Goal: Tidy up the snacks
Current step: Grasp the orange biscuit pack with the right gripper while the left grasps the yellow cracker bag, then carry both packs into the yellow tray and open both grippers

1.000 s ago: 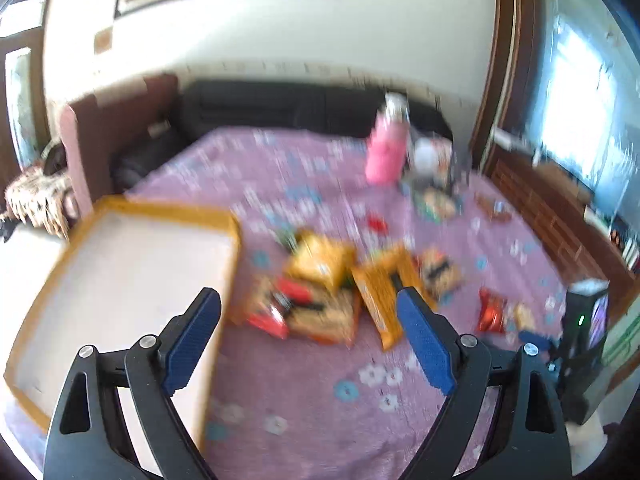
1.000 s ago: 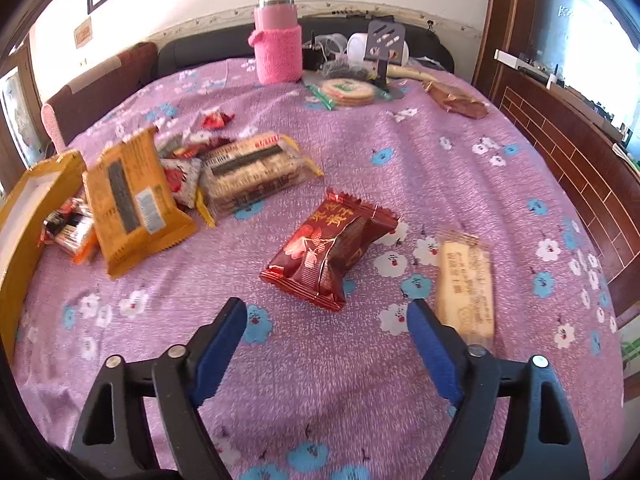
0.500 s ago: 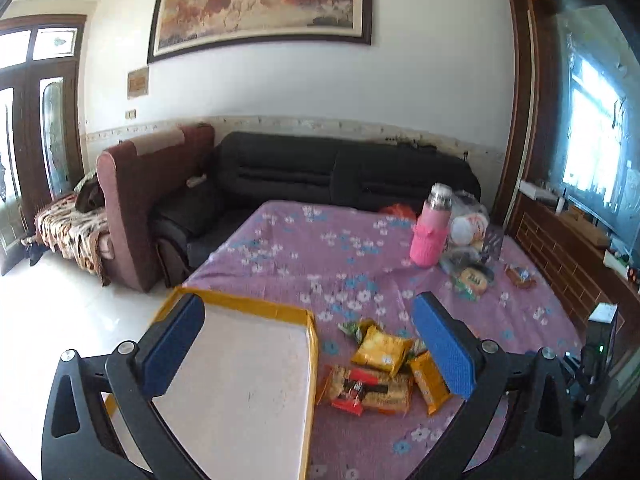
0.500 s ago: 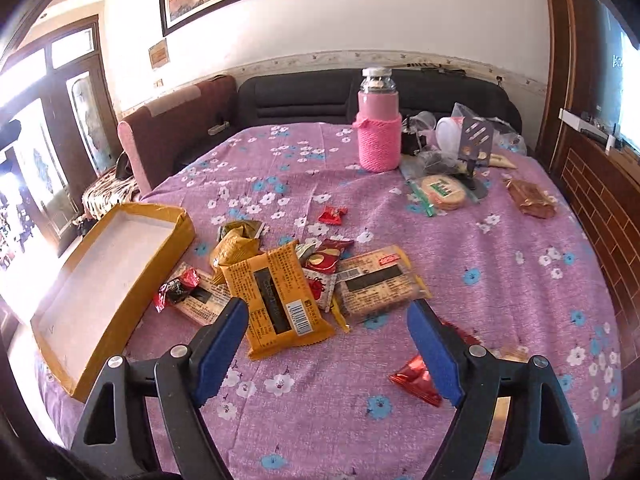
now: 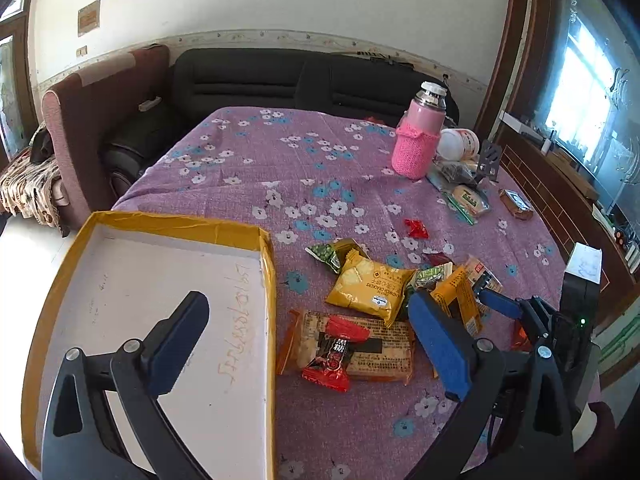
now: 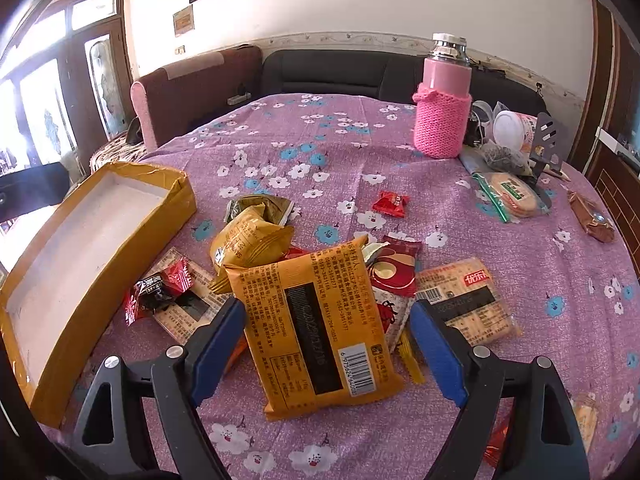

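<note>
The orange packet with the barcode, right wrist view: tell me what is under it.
The orange packet lies tilted over the pile, covering the edge of a red-and-white wrapper and part of the yellow cracker bag. Whatever lies beneath its middle is hidden; only tablecloth shows around it.

From my right wrist view the tray (image 6: 92, 256) sits at the left edge of the table (image 6: 520, 248), with the snack pile just to its right. The big packet (image 6: 316, 328) lies on top of that pile, right between my right gripper (image 6: 326, 350) fingers. Behind the pile there's a small candy (image 6: 391, 202), and further back on the right the bottle (image 6: 443, 98) stands upright. A cracker pack (image 6: 466, 304) lies right of the pile.
</note>
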### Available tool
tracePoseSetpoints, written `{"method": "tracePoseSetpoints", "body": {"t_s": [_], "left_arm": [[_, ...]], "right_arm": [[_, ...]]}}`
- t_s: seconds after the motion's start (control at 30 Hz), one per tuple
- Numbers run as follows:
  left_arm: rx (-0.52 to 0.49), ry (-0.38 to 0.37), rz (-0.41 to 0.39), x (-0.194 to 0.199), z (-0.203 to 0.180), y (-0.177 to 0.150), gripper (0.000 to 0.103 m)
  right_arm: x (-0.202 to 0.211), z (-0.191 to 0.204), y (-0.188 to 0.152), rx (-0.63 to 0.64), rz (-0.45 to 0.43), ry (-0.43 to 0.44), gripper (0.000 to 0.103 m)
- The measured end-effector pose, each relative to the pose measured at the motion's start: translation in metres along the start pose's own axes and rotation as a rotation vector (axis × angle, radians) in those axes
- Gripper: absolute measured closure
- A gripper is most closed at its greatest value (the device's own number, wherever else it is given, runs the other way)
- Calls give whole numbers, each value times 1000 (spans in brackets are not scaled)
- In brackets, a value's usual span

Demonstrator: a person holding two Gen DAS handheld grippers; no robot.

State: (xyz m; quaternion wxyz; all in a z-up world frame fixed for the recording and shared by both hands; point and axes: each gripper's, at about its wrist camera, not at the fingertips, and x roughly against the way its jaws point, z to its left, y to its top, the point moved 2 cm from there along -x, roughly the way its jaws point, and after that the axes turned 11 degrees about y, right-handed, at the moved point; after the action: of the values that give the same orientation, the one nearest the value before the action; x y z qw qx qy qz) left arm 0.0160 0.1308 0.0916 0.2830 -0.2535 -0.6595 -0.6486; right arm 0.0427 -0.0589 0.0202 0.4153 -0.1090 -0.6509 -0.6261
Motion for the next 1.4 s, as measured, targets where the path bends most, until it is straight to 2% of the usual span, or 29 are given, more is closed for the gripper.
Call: {"method": "tracePoseSetpoints", "body": {"t_s": [0.17, 0.2, 0.23, 0.33, 0.47, 0.67, 0.8, 0.9, 0.93, 0.97, 1.0, 1.03, 1.17, 1.23, 1.4], "left_arm": [[7, -72, 106, -35, -12, 8, 2], [3, -77, 120, -40, -16, 9, 2], [-8, -73, 132, -46, -20, 10, 2], [-49, -59, 158, -62, -33, 14, 2], [-108, -41, 176, -82, -49, 20, 2], [-228, -12, 191, -104, -73, 16, 2], [-244, -6, 189, -110, -79, 14, 2], [-261, 8, 222, -115, -82, 11, 2], [-259, -3, 230, -116, -82, 10, 12], [-249, -32, 239, -116, -81, 10, 31], [-231, -70, 264, -117, -80, 10, 42], [-203, -102, 288, -118, -78, 10, 59], [-163, -104, 273, -111, -74, 9, 68], [-141, -114, 257, -101, -71, 9, 69], [-102, -175, 170, -49, -62, 8, 72]], "right_arm": [[-17, 5, -6, 47, 49, -41, 16], [-20, 4, -7, 46, 59, -40, 22], [-21, 2, -8, 31, 66, -33, 29], [-15, -6, -11, -27, 56, -10, 30], [-3, -15, -18, -95, 40, 66, 30], [18, -19, -34, -134, 37, 113, 30], [32, -23, -38, -174, 17, 155, 30], [39, -23, -40, -185, 5, 169, 30], [41, -23, -41, -188, 1, 171, 30], [44, -23, -41, -192, -3, 176, 30], [47, -23, -42, -196, -9, 179, 30], [50, -22, -43, -198, -13, 180, 30], [61, -20, -48, -206, -29, 183, 30], [67, -21, -49, -219, -38, 191, 30], [96, -17, -51, -234, -80, 210, 30]]}}
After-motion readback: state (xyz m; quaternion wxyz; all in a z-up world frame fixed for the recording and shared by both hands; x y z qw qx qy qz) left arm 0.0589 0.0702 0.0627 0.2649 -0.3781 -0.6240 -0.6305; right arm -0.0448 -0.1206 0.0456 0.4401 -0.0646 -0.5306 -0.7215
